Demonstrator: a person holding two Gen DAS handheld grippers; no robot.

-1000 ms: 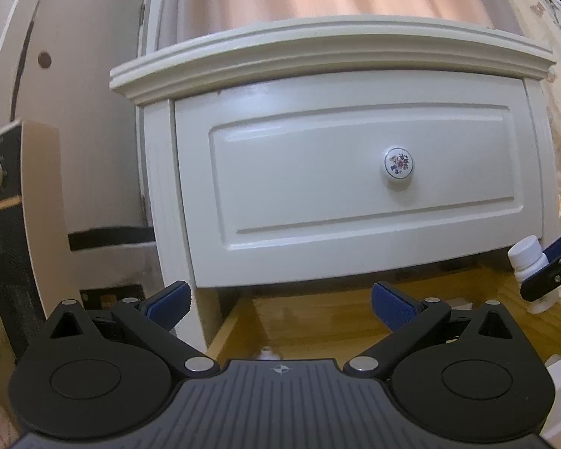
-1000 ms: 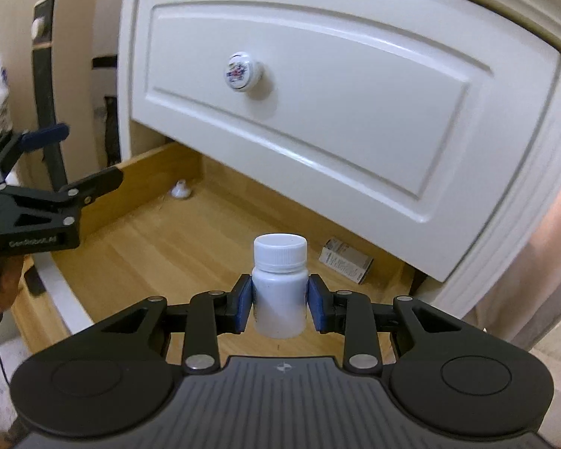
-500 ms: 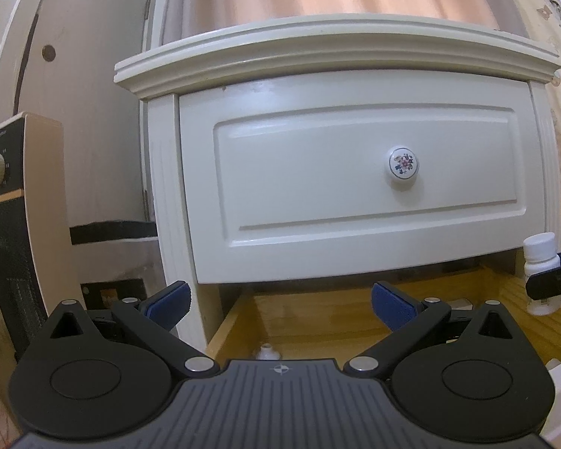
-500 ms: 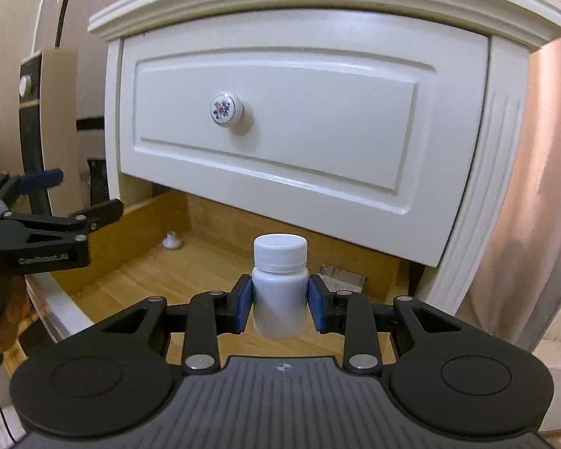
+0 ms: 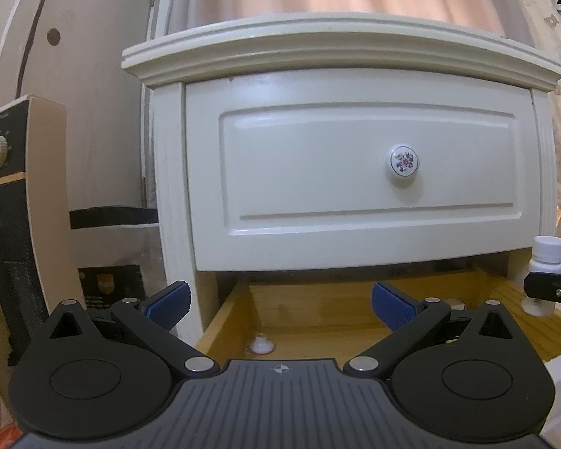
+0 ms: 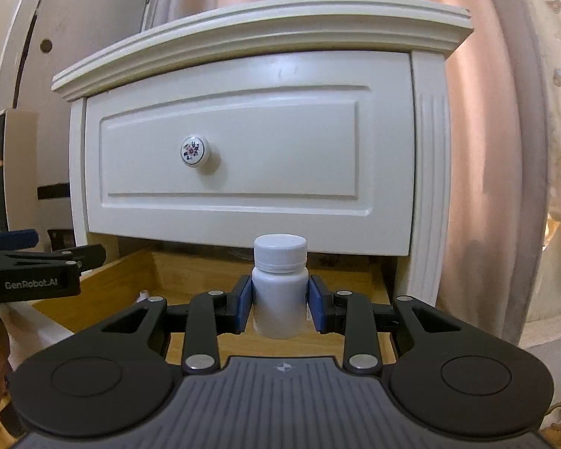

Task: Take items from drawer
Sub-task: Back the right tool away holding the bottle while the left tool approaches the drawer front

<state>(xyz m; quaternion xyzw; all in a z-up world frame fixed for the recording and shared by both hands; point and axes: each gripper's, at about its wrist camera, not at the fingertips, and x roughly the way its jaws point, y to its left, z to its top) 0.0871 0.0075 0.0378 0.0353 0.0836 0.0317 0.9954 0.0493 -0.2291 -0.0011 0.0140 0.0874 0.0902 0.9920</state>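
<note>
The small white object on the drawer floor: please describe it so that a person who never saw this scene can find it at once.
Start at the cream nightstand and go below its closed drawer with the floral ceramic knob to the pulled-out wooden drawer. Near its left wall sits a small white dome-shaped piece. Unlike the white plastic bottle in the right gripper, it is low, capless and lies free.

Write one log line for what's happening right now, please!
right tool: shut on white bottle | left tool: open, empty | lower drawer: open
</note>
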